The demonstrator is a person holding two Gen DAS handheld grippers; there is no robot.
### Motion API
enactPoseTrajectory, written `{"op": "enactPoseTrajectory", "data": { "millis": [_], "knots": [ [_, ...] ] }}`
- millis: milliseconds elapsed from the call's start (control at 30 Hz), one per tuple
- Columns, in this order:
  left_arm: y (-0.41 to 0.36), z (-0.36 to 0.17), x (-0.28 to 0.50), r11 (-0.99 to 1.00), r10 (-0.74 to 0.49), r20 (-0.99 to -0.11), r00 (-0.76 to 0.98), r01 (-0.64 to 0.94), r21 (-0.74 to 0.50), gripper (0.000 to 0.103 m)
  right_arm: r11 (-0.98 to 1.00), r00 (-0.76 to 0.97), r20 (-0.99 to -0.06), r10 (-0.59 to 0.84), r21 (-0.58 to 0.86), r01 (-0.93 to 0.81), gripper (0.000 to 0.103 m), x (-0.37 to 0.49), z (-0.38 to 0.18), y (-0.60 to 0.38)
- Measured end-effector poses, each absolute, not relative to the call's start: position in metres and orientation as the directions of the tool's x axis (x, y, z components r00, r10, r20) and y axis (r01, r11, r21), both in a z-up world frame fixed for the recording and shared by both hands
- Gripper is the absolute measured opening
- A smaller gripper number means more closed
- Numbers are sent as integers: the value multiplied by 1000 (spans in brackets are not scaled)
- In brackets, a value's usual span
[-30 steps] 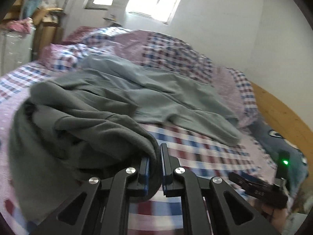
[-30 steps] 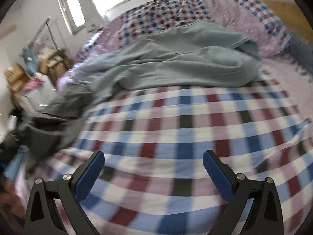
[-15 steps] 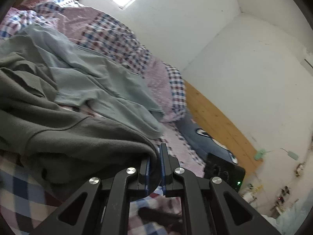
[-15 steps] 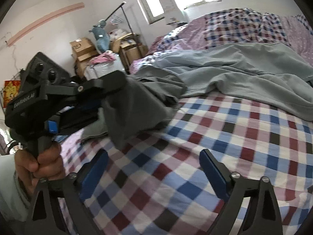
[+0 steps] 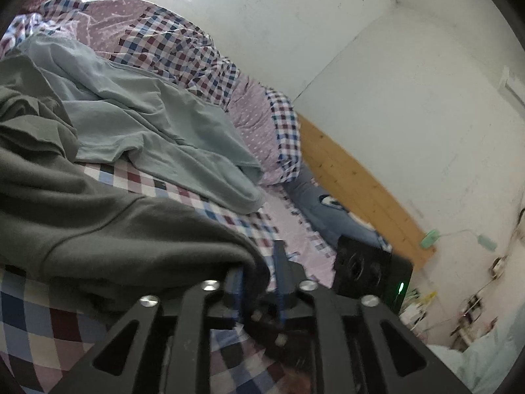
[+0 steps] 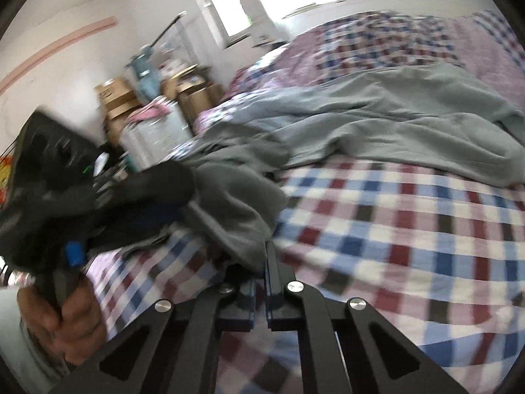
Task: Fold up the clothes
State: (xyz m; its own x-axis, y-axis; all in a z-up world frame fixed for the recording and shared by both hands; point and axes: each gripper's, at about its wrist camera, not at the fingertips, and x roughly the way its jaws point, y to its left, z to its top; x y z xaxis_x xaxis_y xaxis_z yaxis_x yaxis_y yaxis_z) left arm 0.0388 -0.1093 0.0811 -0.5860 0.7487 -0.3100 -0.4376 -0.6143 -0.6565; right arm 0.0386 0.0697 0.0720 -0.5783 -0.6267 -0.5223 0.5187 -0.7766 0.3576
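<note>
**Two tools, one dark top**

Two tools are at the same dark grey top (image 5: pixel 98 226). It lies bunched up at the near edge of the bed (image 6: pixel 410 236), on the check sheet. A light grey top (image 5: pixel 157 131) lies spread out behind it, nearer the pillows.

The left tool (image 5: pixel 259 272) has just been opening. Its jaws now stand a little apart. A fold of the dark top hangs between them, but the pads no longer look pressed on it. A hand (image 6: pixel 69 321) grips this tool from below.

The right tool (image 6: pixel 261 275) has just snapped closed. Its jaws are pinched tight on the lower edge of the dark top. The two tools are very near each other, almost touching.

What could go wrong? I think this is a hand-over, from the left tool to the right.

- The right tool may have only a thin bit of edge. If it pulls up fast, the cloth could slip out and drop in a heap.
- The fold may still cling to the left pads. Then a pull would drag it crooked.
- The tools could bump, as they sit so close.
- The dark top touches the light one at the back. A big tug might pull that one along too.
- The pictures are blurred, so I cannot tell which part of the top is pinched.
</note>
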Motion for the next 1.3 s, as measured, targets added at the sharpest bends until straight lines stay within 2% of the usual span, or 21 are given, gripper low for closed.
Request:
{"op": "enactPoseTrajectory", "data": {
  "millis": [33, 100, 133, 267, 467, 533, 767, 967, 1067, 1200, 1267, 1300],
  "knots": [
    [-108, 80, 39, -623, 744, -321, -586, -437, -648, 49, -791, -597, -521, -610, 359, 495, 2, 36, 73, 76],
    [-105, 80, 40, -634, 738, -331, -588, -435, -640, 69, -817, -630, -519, -577, 364, 448, 2, 30, 76, 90],
    [-105, 79, 40, -638, 735, -335, -590, -432, -638, 73, -828, -645, -519, -560, 364, 426, 1, 27, 77, 96],
    [-107, 76, 36, -680, 694, -382, -611, -380, -627, 73, -864, -691, -524, -498, 366, 346, 1, 18, 81, 122],
    [-147, 81, 42, -693, 594, -304, -745, -283, -663, 75, -918, -793, -496, -355, 344, 195, 1, 14, 92, 165],
    [-164, 81, 44, -711, 521, -299, -799, -213, -670, 82, -932, -827, -482, -289, 337, 129, 1, 14, 100, 185],
    [-217, 61, 43, -646, 401, -312, -861, -25, -763, 82, -928, -888, -458, -37, 345, -140, 0, 18, 118, 267],
    [-237, 43, 39, -614, 358, -368, -858, 81, -785, 82, -866, -865, -457, 206, 327, -379, 0, 32, 130, 339],
    [-240, 40, 39, -612, 343, -381, -858, 103, -784, 82, -784, -808, -497, 315, 344, -517, 0, 42, 125, 377],
    [-241, 39, 41, -616, 335, -378, -863, 103, -781, 82, -702, -728, -613, 307, 370, -608, 5, 36, 99, 400],
    [-239, 38, 40, -620, 341, -387, -857, 104, -777, 82, -691, -698, -644, 313, 350, -633, 7, 32, 94, 399],
    [-237, 37, 39, -622, 346, -397, -850, 108, -775, 82, -688, -691, -649, 319, 342, -640, 12, 32, 94, 398]
  ]
}}
